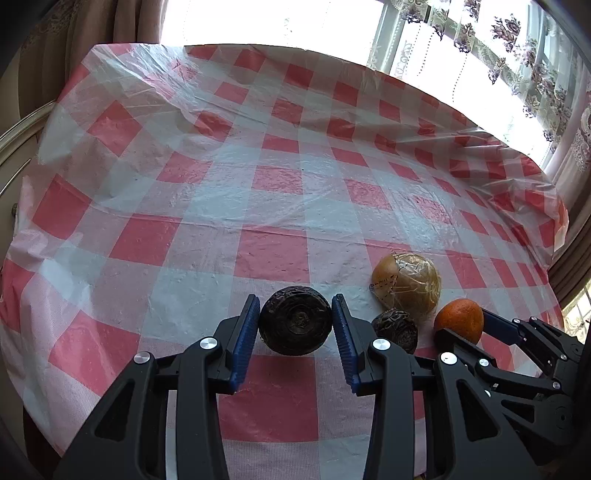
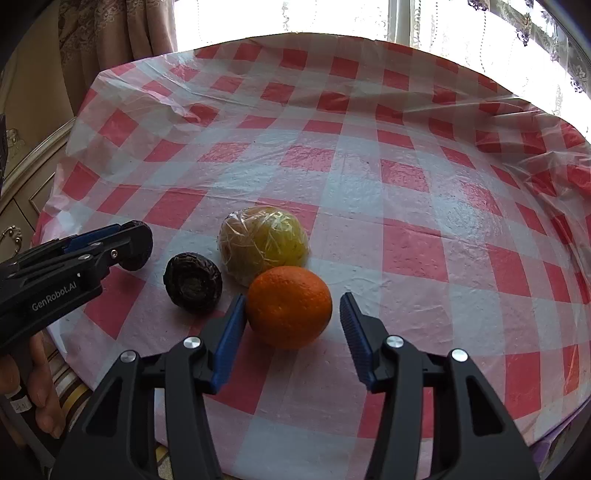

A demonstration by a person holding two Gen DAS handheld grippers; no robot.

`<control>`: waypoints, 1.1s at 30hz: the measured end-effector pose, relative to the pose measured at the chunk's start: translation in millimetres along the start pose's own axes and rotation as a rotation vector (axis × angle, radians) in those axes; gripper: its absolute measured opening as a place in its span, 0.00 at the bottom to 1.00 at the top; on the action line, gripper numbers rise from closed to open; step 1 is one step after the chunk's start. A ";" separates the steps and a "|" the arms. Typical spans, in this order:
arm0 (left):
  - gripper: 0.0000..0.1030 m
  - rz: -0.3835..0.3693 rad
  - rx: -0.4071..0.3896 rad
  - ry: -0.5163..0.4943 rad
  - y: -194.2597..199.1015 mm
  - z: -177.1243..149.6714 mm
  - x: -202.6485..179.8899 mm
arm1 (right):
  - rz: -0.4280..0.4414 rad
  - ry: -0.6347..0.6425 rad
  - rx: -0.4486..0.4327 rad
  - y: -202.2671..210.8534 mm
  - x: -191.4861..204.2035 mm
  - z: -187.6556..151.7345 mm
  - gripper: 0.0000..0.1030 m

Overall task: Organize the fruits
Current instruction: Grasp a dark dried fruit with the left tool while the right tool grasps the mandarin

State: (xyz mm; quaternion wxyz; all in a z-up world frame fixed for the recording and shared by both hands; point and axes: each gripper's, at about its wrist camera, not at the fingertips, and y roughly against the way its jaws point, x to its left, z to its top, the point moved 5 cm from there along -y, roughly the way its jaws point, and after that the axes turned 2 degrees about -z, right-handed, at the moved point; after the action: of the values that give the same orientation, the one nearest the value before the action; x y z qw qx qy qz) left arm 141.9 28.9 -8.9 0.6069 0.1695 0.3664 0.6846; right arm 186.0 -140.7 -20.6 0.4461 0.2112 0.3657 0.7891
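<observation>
My left gripper (image 1: 294,323) is shut on a dark round wrinkled fruit (image 1: 294,325), held just over the checked tablecloth (image 1: 273,206). Right of it lie a second dark fruit (image 1: 395,329), a yellow fruit wrapped in plastic film (image 1: 406,284) and an orange (image 1: 459,319). In the right wrist view my right gripper (image 2: 293,325) is open around the orange (image 2: 289,306); the left pad is near its skin, the right pad stands apart. The wrapped fruit (image 2: 263,243) lies behind it, the second dark fruit (image 2: 192,282) to its left. The left gripper (image 2: 122,243) shows at the left.
The table carries a red-and-white checked plastic cloth (image 2: 369,166), with bare cloth beyond the fruits. The near table edge is just below the grippers. Curtains (image 1: 92,29) and a bright window (image 1: 480,44) lie behind. A cabinet (image 2: 14,192) stands at the left.
</observation>
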 end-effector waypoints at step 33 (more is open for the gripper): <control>0.38 0.085 0.017 -0.103 12.6 -14.2 -9.6 | 0.001 -0.046 -0.032 10.4 -12.1 -7.0 0.44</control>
State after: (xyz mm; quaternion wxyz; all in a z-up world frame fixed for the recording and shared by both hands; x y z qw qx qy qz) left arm 125.4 15.5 -7.6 0.5937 0.2250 0.3330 0.6971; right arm 181.9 -157.3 -17.3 0.4576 0.2222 0.3424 0.7899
